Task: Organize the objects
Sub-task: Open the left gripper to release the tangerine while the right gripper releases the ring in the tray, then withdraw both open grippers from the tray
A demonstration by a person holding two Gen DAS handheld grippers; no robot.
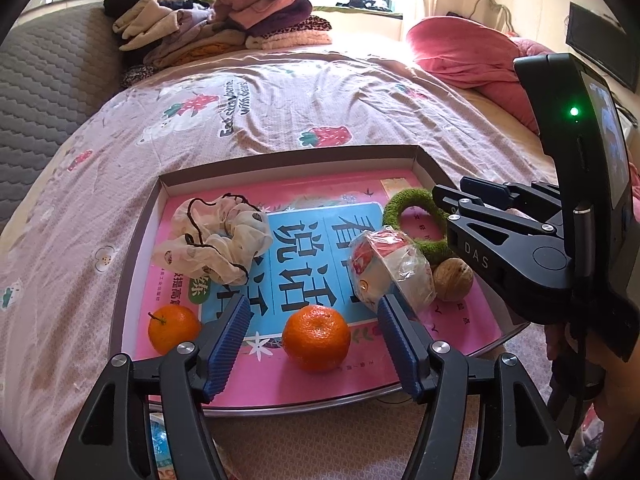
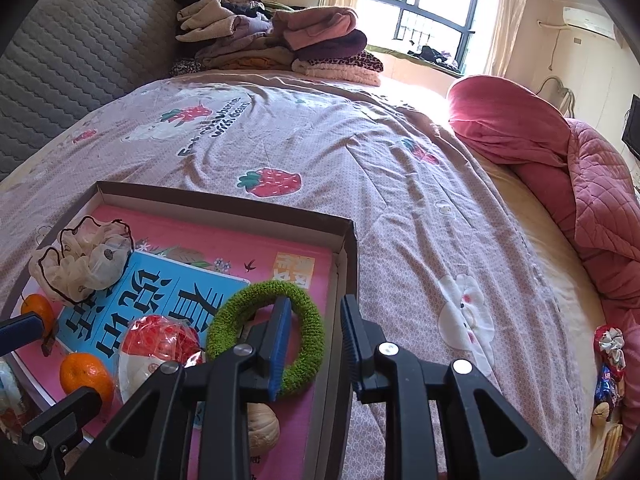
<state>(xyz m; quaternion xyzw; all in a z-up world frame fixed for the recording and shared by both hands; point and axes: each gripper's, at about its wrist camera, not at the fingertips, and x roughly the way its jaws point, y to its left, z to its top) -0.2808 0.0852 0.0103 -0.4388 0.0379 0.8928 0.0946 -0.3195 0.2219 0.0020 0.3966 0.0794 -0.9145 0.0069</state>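
Note:
A shallow cardboard tray [image 1: 280,156] lined with a pink and blue booklet lies on the bed. In it are a cream scrunchie [image 1: 220,236], two oranges [image 1: 316,338] [image 1: 173,328], a plastic-wrapped red and white packet [image 1: 392,268], a walnut [image 1: 453,279] and a green fuzzy ring [image 1: 412,216]. My left gripper [image 1: 312,312] is open, its blue pads either side of the nearer orange without touching it. My right gripper [image 2: 316,332] is open over the tray's right wall [image 2: 344,264], its left finger above the green ring [image 2: 268,332]. The walnut [image 2: 262,426] lies below it.
The bed [image 2: 360,152] has a strawberry-print sheet. Folded clothes [image 2: 276,40] are piled at the far end by a grey quilted headboard [image 2: 68,52]. A red quilt [image 2: 560,168] is heaped at right, with small wrapped items [image 2: 608,364] at the bed's right edge.

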